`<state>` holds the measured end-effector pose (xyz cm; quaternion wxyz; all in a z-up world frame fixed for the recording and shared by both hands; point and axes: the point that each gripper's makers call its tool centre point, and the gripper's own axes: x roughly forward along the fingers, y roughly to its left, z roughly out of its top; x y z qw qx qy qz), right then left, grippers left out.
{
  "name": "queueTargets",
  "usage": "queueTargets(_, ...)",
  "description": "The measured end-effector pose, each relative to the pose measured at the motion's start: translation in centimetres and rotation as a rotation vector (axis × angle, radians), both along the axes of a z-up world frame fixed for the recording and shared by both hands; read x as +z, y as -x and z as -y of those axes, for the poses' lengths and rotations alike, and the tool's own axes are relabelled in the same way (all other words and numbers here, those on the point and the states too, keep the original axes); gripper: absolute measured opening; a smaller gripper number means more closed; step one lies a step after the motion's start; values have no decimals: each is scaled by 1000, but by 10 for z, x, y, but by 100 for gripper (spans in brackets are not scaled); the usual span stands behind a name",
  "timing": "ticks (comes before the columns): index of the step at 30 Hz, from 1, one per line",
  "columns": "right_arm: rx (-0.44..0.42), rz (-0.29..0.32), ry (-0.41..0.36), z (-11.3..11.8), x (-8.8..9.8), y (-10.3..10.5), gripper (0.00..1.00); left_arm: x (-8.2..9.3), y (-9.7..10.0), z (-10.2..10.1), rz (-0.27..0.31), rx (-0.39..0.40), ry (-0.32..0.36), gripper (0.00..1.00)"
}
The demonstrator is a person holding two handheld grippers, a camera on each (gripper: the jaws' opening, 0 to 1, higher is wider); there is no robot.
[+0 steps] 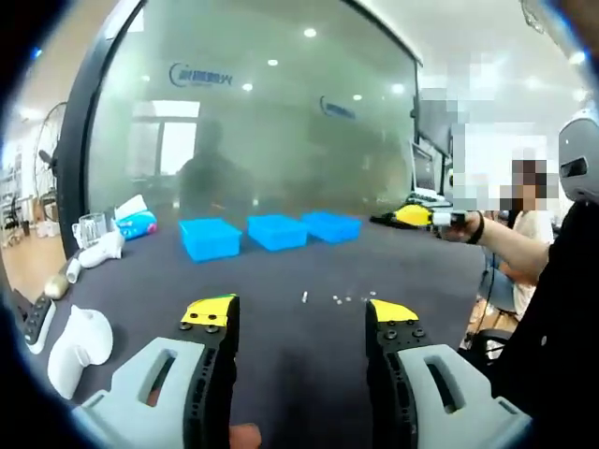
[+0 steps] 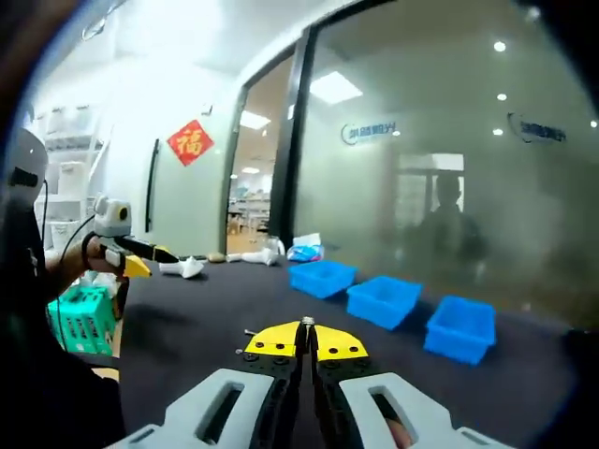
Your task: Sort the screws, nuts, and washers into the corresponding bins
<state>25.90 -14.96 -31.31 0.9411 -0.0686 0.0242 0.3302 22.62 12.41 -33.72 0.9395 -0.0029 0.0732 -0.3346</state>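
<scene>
While the person is holding both tools up above the dark table (image 1: 281, 346), the left gripper (image 1: 301, 316) is sitting with its yellow-tipped jaws spread wide apart and nothing between them. Just beyond those tips, a scatter of small pale hardware pieces (image 1: 339, 298) is lying loose on the tabletop; they are too small to tell screws from nuts or washers. Further back, three blue bins (image 1: 269, 232) are standing in a row near the frosted glass wall (image 1: 262, 122), each one slightly apart from the next. In the left gripper view, the other tool is coming in from the right, held in a hand (image 1: 459, 227).

The right gripper (image 2: 307, 329) is showing its jaws pressed together, and something thin and metallic, possibly a screw (image 2: 306, 322), is poking up at the tips; I cannot tell for certain what it is. White objects (image 1: 80, 341) are lying along the table's left edge.
</scene>
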Motion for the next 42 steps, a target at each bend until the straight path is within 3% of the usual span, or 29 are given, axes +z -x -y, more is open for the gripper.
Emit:
queueTargets(11,-83,33,-57,23,-3,17,1,3,-2,1,8,5,-2,52)
queueTargets(22,-122,41,-75,35,-2,9,1,2,-3,3,6,0,-2,52)
queueTargets(33,-208,43,-75,67,9,-27,1,-1,-3,2,0,3,3,52)
queueTargets(42,-308,37,-52,107,26,-87,1,-4,-5,-1,-6,10,8,52)
